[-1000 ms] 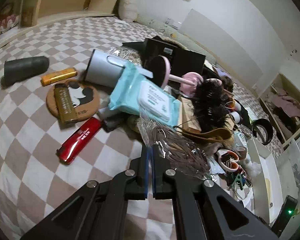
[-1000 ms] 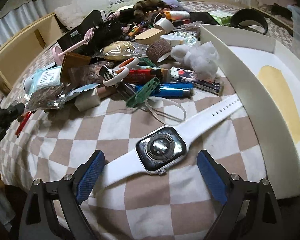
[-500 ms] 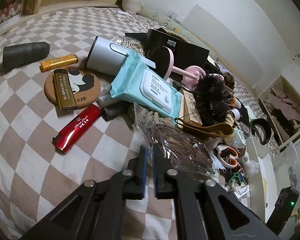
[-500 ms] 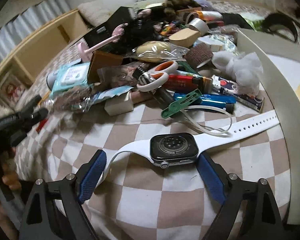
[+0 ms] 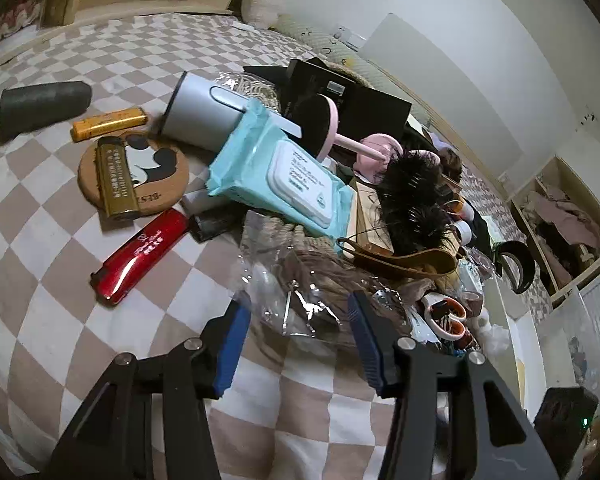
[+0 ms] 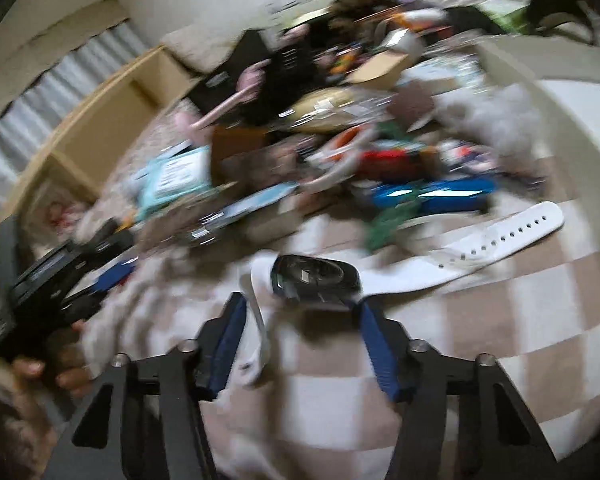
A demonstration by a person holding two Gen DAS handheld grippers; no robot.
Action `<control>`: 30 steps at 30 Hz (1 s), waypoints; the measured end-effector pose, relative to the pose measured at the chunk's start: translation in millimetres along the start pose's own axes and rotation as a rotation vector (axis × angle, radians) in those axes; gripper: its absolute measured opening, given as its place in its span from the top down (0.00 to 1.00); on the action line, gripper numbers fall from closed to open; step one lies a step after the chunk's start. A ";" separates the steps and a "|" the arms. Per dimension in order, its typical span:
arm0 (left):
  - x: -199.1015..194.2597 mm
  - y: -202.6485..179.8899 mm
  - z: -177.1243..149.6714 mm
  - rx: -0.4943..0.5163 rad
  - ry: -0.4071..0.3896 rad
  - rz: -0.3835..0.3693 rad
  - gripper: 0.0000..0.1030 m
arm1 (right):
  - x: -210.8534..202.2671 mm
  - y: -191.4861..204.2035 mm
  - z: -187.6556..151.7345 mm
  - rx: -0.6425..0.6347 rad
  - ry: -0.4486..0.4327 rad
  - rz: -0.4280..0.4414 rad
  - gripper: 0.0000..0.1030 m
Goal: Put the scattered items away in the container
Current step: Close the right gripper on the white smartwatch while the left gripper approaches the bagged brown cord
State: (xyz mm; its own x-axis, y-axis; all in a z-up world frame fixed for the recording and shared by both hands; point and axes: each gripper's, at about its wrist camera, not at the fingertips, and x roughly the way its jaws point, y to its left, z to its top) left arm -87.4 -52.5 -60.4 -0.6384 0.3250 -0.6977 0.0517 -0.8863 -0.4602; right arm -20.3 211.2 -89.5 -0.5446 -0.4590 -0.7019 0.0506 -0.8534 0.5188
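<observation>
A pile of small items lies on a checkered bedspread. My left gripper (image 5: 298, 314) is open, its blue pads either side of a clear plastic bag of brown hair ties (image 5: 316, 292). My right gripper (image 6: 300, 320) is open around a white-strapped smartwatch (image 6: 316, 278) that stands tilted on its edge; the view is blurred. The white container (image 6: 556, 128) stands at the right, and its rim shows in the left wrist view (image 5: 516, 344). The left gripper also shows at the left of the right wrist view (image 6: 80, 264).
Near the left gripper lie a red lighter (image 5: 140, 256), a blue wipes pack (image 5: 280, 176), a round panda coaster (image 5: 134, 172), a grey cylinder (image 5: 204, 116), a black brush (image 5: 416, 200) and scissors (image 5: 444, 312). A blue lighter (image 6: 432, 196) lies beyond the watch.
My left gripper has opened and moved forward around the hair-tie bag. My right gripper has narrowed and closed in on the watch, which has tipped up on its edge.
</observation>
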 end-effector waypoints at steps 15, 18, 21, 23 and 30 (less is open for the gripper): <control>18.3 -2.8 0.6 0.026 0.045 0.060 0.77 | -23.8 12.4 -12.4 -0.035 -0.004 -0.020 0.16; 11.3 -8.1 -3.9 0.137 0.000 0.234 0.78 | -39.2 9.8 1.7 -0.090 -0.043 -0.047 0.16; 5.1 -1.9 -4.0 0.131 -0.011 0.267 0.78 | -42.4 11.6 18.6 -0.178 -0.025 -0.040 0.16; 2.8 2.7 -3.3 0.113 -0.017 0.265 0.78 | -38.7 17.5 31.2 -0.261 -0.007 -0.044 0.16; 4.1 16.7 0.4 -0.009 0.022 0.118 0.61 | 0.2 50.4 30.3 -0.715 0.139 -0.147 0.28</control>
State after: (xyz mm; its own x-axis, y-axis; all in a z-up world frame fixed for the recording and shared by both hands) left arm -89.5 -66.1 -70.8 -0.6106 0.2256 -0.7591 0.1329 -0.9158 -0.3791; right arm -43.2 175.6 -48.7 -0.4794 -0.3140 -0.8195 0.5437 -0.8393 0.0035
